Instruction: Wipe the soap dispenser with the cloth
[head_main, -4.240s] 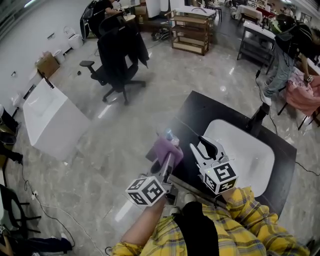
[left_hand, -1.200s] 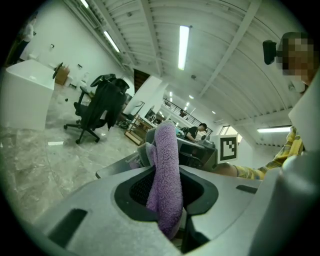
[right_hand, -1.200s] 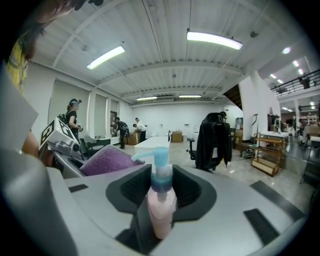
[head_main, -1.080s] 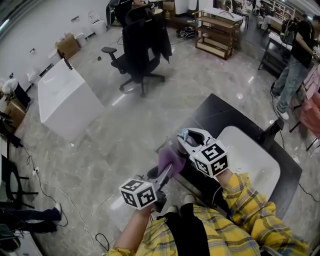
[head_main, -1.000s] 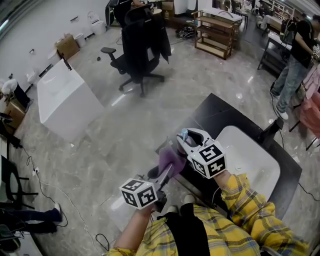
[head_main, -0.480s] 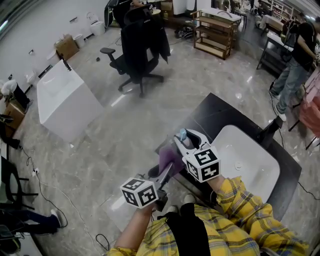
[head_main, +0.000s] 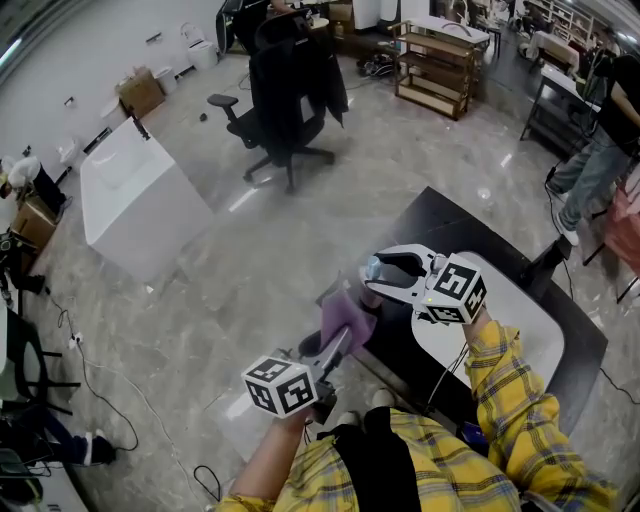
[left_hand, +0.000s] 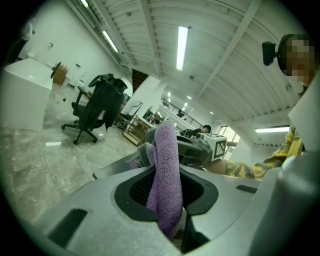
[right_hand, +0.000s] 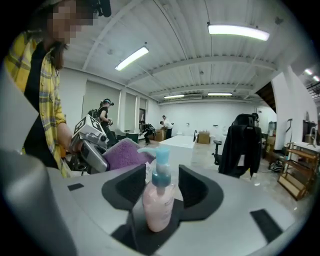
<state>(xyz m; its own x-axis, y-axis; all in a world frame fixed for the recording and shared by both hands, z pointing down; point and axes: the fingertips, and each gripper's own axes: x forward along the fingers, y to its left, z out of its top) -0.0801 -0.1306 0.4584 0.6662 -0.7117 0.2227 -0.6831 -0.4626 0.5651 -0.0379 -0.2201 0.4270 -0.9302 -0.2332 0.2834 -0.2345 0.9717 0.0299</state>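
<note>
Since half a second ago the right gripper has swung rightward over the bench, bringing its marker cube to the edge of the white basin. Its fingers have just been opening. They stand wide apart with the soap dispenser upright between them at the bench's near-left corner, a gap showing either side of its neck. The left gripper has not shifted. Its fingers are clamped on the purple cloth, held just beside the dispenser. Contact between the two cannot be confirmed.
</note>
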